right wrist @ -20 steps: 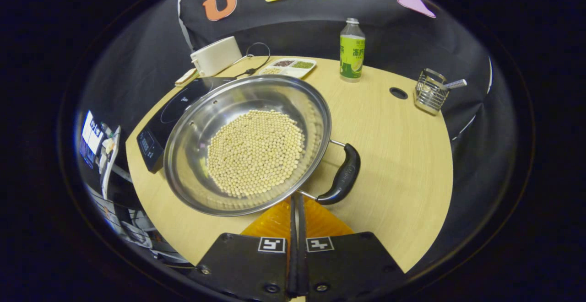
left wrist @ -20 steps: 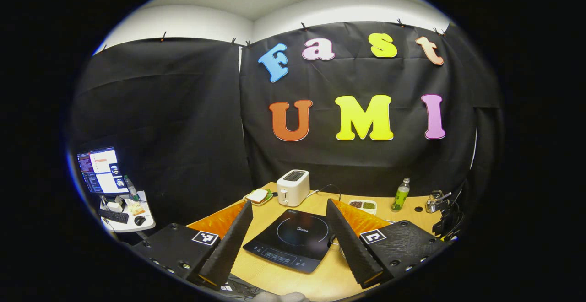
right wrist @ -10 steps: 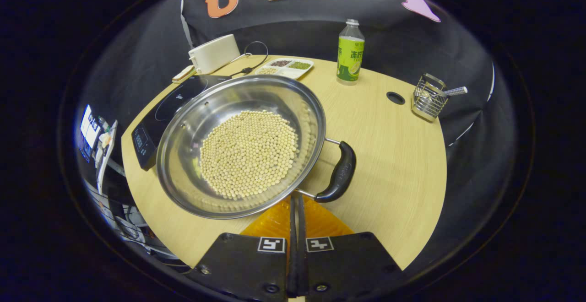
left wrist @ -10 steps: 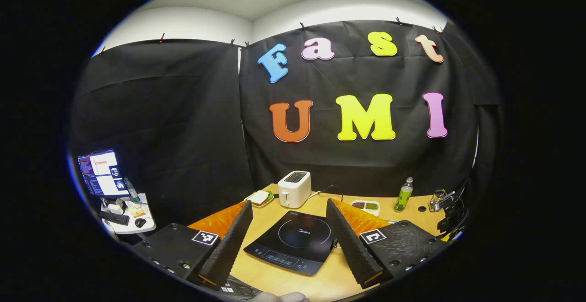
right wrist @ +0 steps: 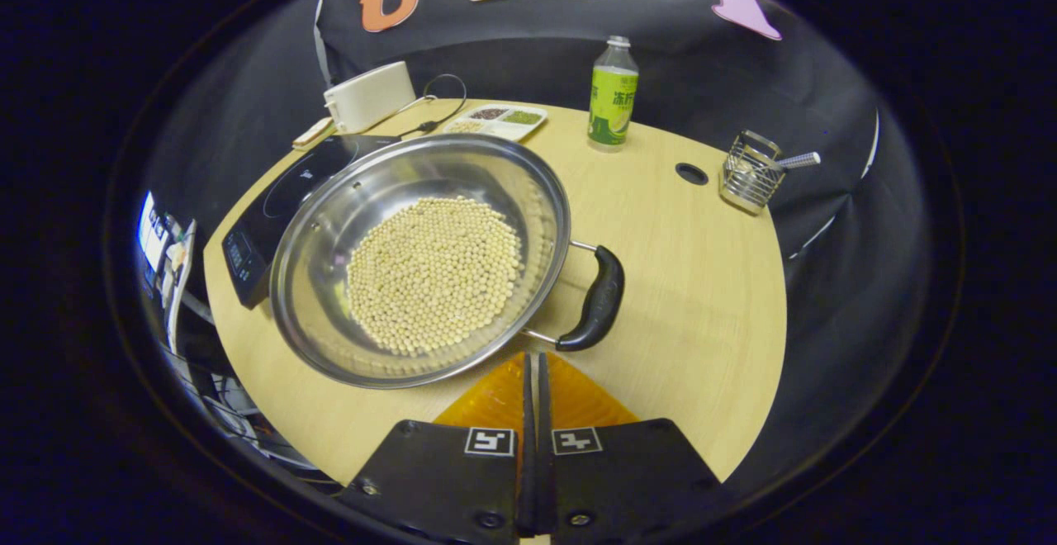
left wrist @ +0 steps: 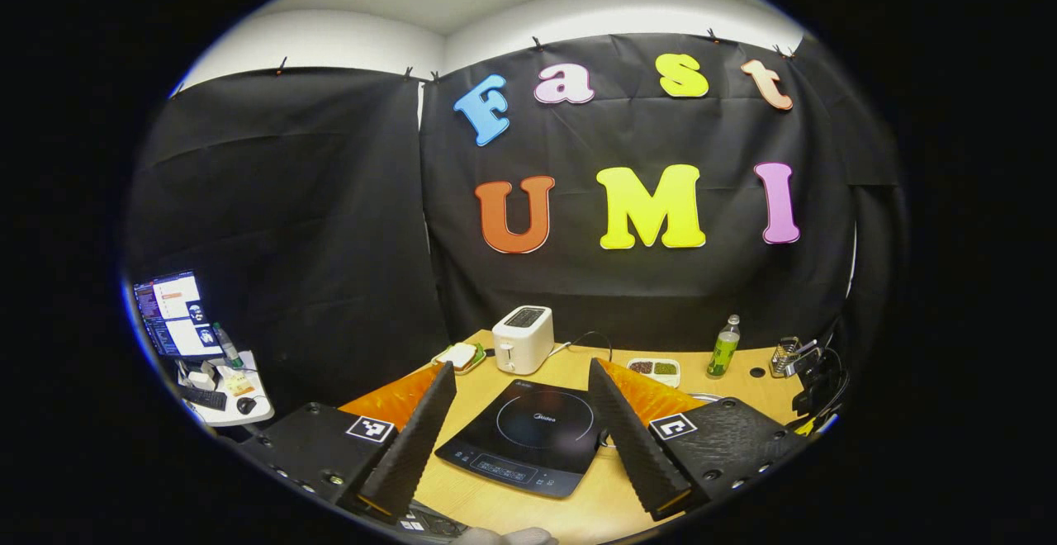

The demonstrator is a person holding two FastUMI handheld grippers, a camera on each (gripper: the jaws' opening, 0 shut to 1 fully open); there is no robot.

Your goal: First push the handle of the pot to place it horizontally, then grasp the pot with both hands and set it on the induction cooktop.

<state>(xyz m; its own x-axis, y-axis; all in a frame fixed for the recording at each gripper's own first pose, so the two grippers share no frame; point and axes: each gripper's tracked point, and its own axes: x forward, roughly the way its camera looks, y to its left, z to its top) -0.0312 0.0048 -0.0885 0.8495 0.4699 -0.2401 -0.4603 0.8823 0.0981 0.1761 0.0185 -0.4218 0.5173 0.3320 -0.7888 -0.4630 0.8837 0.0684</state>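
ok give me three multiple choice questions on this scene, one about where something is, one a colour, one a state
1. Where is the pot relative to the induction cooktop?
A. centred on it
B. on the table beside it, rim overlapping its edge in the right gripper view
C. on the toaster

2. What colour is the pot's handle?
A. black
B. red
C. white

3. How is the right claw?
A. open wide
B. shut on the handle
C. shut, holding nothing

Answers: 1 B, the pot sits mostly on bare wood; 2 A, the grip is black; 3 C, its fingers meet just short of the handle.
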